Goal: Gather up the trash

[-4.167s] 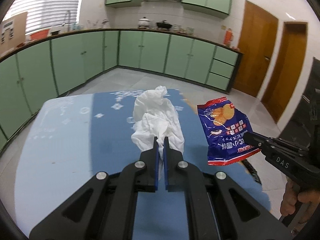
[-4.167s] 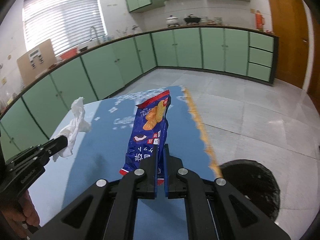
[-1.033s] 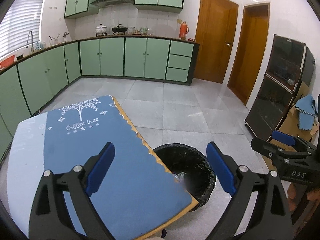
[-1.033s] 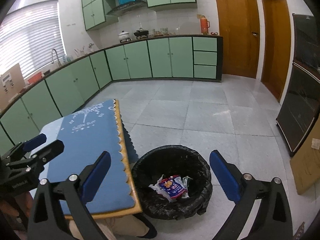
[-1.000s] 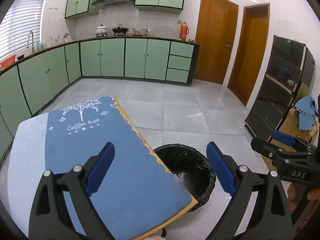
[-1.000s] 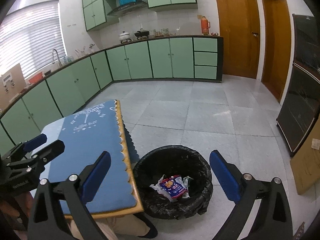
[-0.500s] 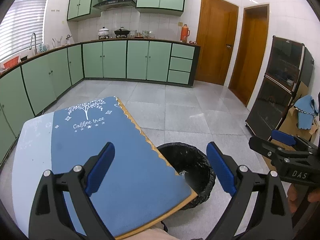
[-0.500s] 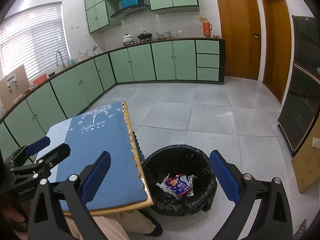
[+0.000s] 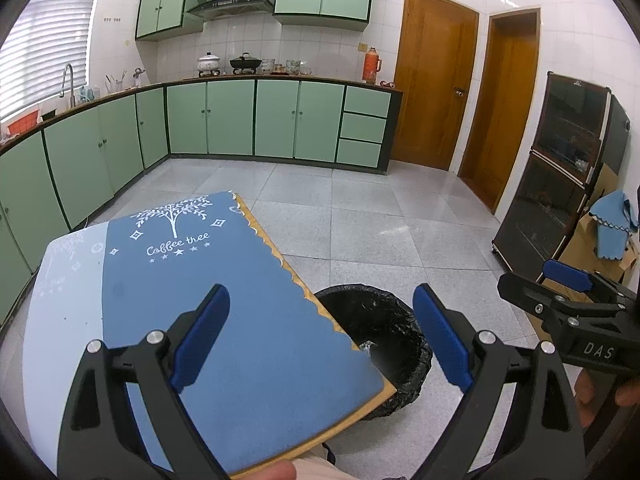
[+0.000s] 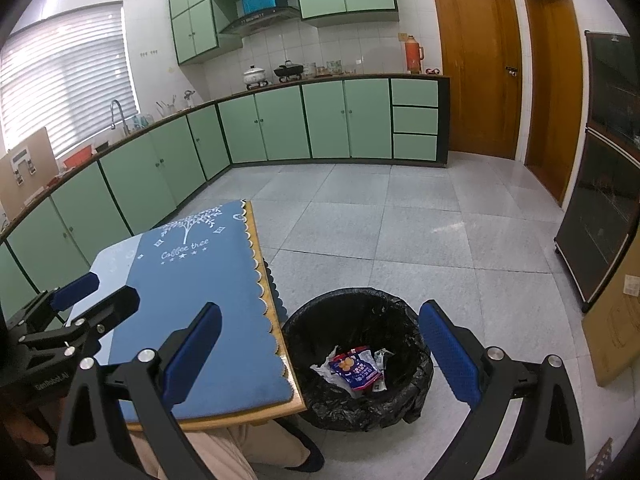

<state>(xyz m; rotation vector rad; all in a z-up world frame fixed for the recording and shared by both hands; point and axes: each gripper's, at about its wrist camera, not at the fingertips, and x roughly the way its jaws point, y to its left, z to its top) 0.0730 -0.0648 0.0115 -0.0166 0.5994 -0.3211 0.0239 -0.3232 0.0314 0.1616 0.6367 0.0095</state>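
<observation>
A black-lined trash bin stands on the floor beside the table's right edge. Inside it lie the blue snack bag and white tissue. The bin also shows in the left wrist view, partly hidden by the table. My right gripper is open and empty, held above the bin. My left gripper is open and empty above the table's near right corner. The right gripper also shows in the left wrist view, and the left gripper in the right wrist view.
The table carries a blue "Coffee tree" cloth with a scalloped edge. Green cabinets line the walls. A dark glass cabinet and cardboard boxes stand at the right. Two wooden doors are at the back. Grey tile floor lies beyond.
Both grippers, earlier shut on the tissue and the snack bag, are open and empty; both items lie in the bin. Over the last second both views have risen and pulled back slightly.
</observation>
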